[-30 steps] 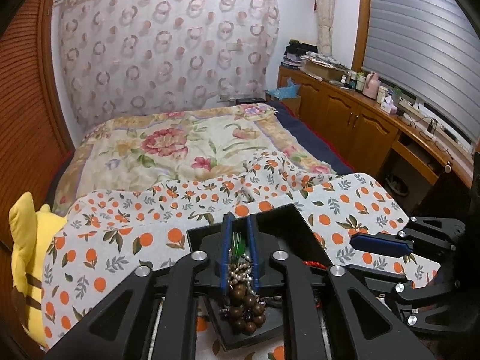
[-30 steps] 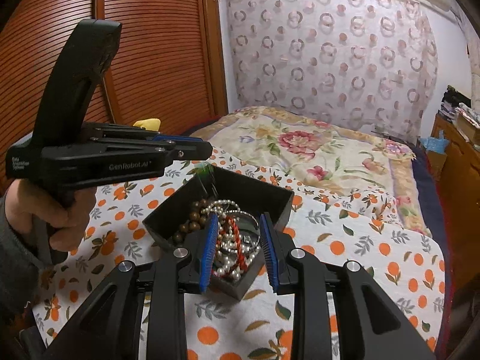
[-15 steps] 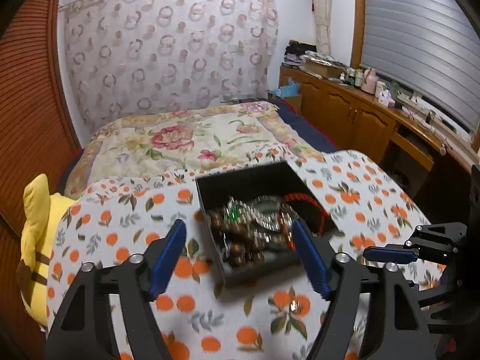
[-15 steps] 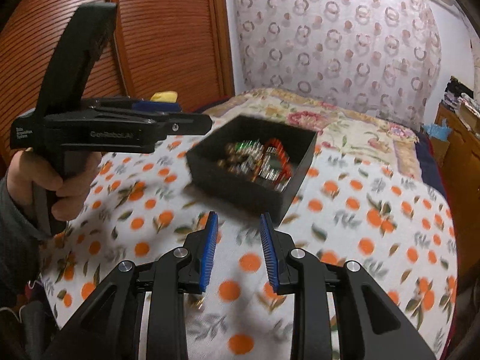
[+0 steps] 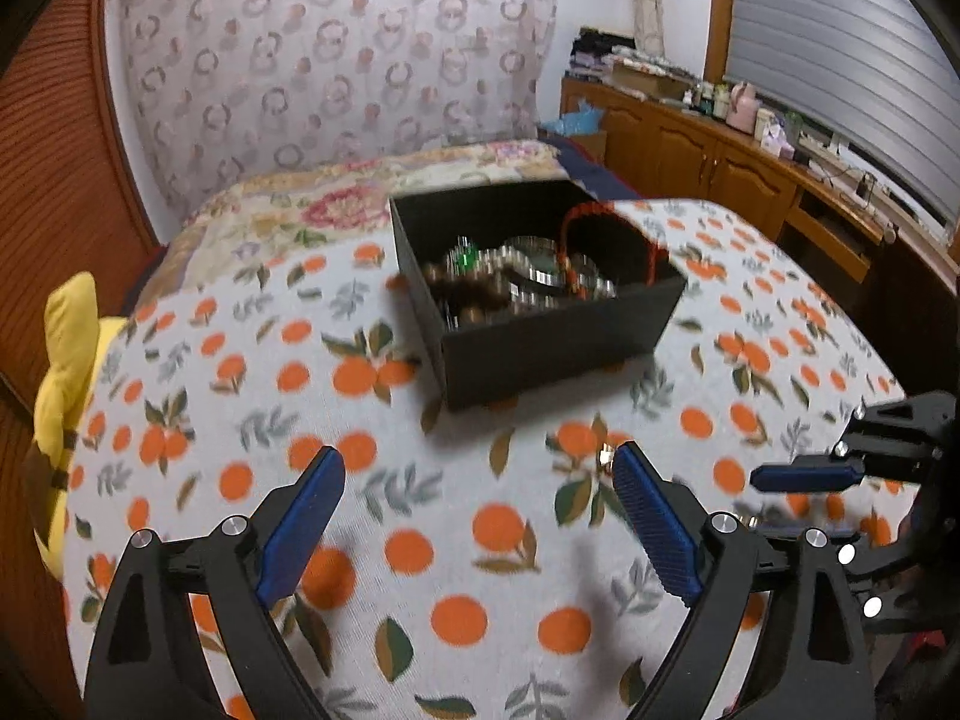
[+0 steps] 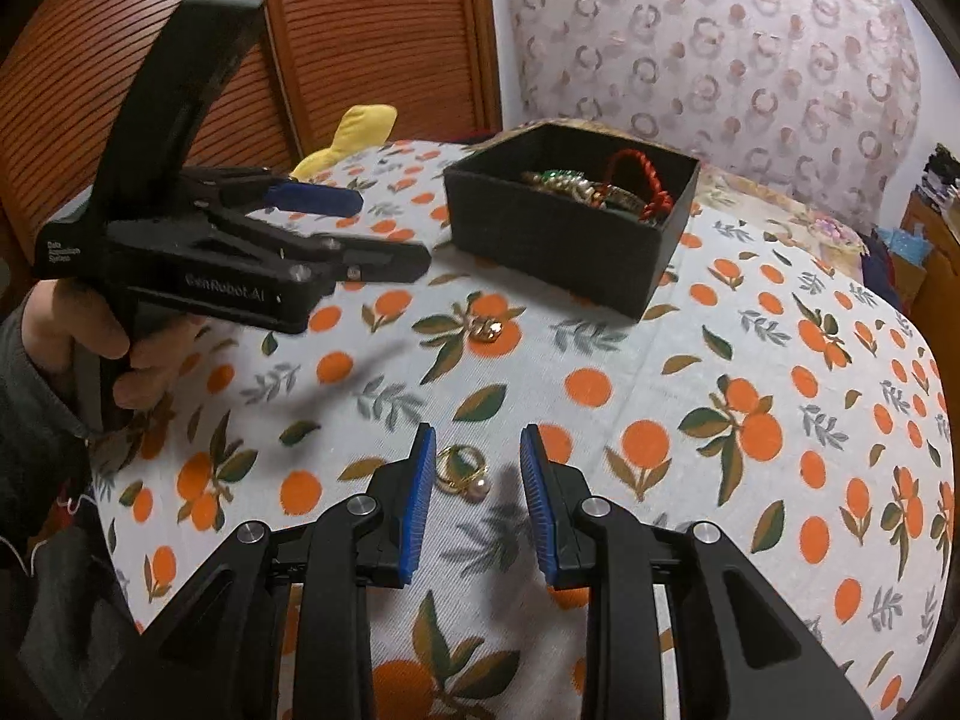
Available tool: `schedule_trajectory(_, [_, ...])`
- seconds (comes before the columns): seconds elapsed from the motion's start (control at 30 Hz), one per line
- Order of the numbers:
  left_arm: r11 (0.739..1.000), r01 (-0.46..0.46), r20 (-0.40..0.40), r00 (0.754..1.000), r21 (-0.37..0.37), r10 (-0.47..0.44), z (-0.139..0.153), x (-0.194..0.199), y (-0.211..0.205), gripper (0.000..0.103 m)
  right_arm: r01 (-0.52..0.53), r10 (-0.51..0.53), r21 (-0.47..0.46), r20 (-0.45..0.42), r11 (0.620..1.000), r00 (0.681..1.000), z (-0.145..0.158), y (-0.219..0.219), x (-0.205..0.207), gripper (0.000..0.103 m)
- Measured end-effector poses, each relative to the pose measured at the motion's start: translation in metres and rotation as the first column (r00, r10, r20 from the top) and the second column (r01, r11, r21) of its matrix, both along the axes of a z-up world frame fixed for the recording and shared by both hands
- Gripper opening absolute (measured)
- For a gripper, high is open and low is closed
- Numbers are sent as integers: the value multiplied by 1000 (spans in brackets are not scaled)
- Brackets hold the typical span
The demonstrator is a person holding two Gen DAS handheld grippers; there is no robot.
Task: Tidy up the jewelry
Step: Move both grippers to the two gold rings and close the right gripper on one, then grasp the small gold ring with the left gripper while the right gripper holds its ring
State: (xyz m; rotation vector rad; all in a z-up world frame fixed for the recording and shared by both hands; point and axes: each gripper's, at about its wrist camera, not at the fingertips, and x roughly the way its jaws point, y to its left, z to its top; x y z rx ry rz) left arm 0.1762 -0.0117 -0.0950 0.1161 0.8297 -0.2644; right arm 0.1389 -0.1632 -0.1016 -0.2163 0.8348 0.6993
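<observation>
A black box (image 5: 558, 348) (image 6: 558, 240) holding beads, pearls, bangles and a red cord bracelet stands on the orange-print cloth. A gold earring with a pearl (image 6: 462, 471) lies on the cloth just ahead of my right gripper (image 6: 474, 462), which is open and empty. A second gold piece (image 6: 485, 329) lies between that earring and the box; it also shows in the left wrist view (image 5: 605, 457) by the right finger. My left gripper (image 5: 480, 480) (image 6: 384, 228) is wide open and empty, well short of the box.
A yellow plush toy (image 5: 66, 360) lies at the cloth's left edge. A floral bedspread (image 5: 360, 204) lies behind the box. Wooden cabinets (image 5: 720, 168) line the right wall, slatted wooden doors (image 6: 360, 30) the left.
My left gripper let go of the beaded jewelry into the box, opened wide and drew back. My right gripper also drew back from the box to the near cloth, where the earring lies.
</observation>
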Motion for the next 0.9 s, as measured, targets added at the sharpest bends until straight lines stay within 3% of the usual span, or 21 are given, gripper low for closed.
schedule_trajectory(0.37, [999, 36, -55, 998, 19, -35, -20, -13, -7, 87, -36, 35, -34, -23, 999, 999, -5, 3, -2, 31])
schedule_trajectory(0.4, [999, 37, -56, 998, 18, -36, -19, -12, -8, 87, -37, 37, -32, -25, 999, 999, -6, 2, -2, 30])
schedule_trajectory(0.47, [999, 36, -53, 998, 18, -35, -19, -13, -8, 87, -39, 38, -34, -23, 999, 999, -5, 1, -2, 15])
schedule_trajectory(0.9, [999, 51, -72, 996, -13, -52, -19, -6, -19, 87, -16, 16, -13, -10, 1000, 1000, -3, -12, 0, 9])
